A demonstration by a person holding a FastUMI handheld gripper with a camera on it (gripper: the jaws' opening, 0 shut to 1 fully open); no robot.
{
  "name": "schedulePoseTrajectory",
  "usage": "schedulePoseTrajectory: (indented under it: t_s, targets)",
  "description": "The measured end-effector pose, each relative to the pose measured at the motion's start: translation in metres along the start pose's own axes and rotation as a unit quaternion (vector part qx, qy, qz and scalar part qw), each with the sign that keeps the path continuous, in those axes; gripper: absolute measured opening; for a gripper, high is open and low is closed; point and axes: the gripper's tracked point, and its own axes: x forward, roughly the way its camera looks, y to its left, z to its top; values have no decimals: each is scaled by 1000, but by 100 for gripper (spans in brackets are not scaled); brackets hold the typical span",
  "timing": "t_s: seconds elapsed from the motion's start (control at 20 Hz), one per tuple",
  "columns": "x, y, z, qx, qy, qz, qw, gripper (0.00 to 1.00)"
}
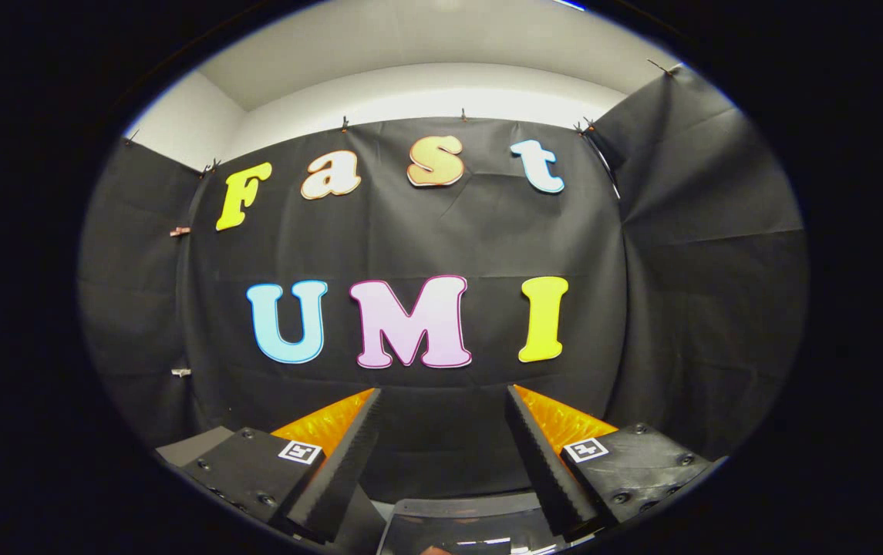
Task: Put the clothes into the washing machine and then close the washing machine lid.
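Black cloth drapes the booth on three sides, with pale wall above it. Nearest, the tool (443, 401) points level at the back cloth, its two fingers (345, 462) spread wide apart with nothing between them. Just below and between the fingers sits the dark curved rim of what may be the washing machine (460, 509), its opening mostly cut off from sight; whether its lid is up I cannot tell. Beyond the fingertips hangs the back cloth wall (487, 223), clipped along its top edge.
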Motion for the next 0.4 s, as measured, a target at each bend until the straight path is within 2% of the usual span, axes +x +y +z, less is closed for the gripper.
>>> schedulePoseTrajectory:
  t_s: [0.4]
  targets:
    - [0, -16, 5, 22, -3, -9, 1000, 98]
